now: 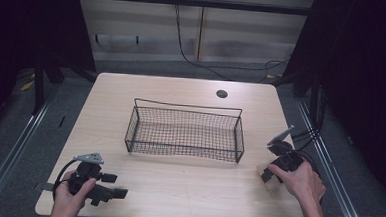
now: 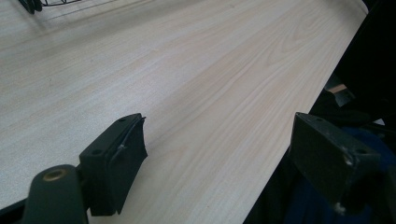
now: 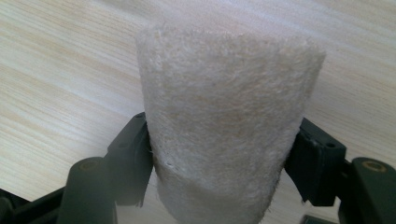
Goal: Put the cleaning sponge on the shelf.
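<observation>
While the right gripper (image 3: 219, 158) pinches a pale, fuzzy felt-like block (image 3: 224, 121), its two black pads press on the block's opposite flanks, one on each side, and the soft sides look slightly nipped in where they meet. That squeeze across the narrower width seems chosen so the block cannot slip or twist when it is lifted. In the right gripper view the block stands up between the jaws and reaches well past their tips, its lower part sunk deep towards the gripper's body, with bare pale wood behind it. From above, the right gripper (image 1: 271, 173) sits near the right front of the wooden table (image 1: 177, 188), the person's right hand (image 1: 302, 182) wrapped round it, and the block (image 1: 268, 180) shows as a light patch at the jaw tips, on or just above the tabletop; which of the two cannot be told.

Across the table's near edge, the left gripper (image 1: 114, 184) lies low in the left hand (image 1: 68, 197), apparently parked out of the way. Its jaws stand spread wide with nothing between them, just wood grain and the table edge showing in the gap.

Farther back, a black wire mesh basket (image 1: 184, 148) stands in the middle of the table, well apart from both grippers. It holds nothing, and is the likely place for the block. Beyond it a small round cable hole (image 1: 222, 94) sits near the far edge.
</observation>
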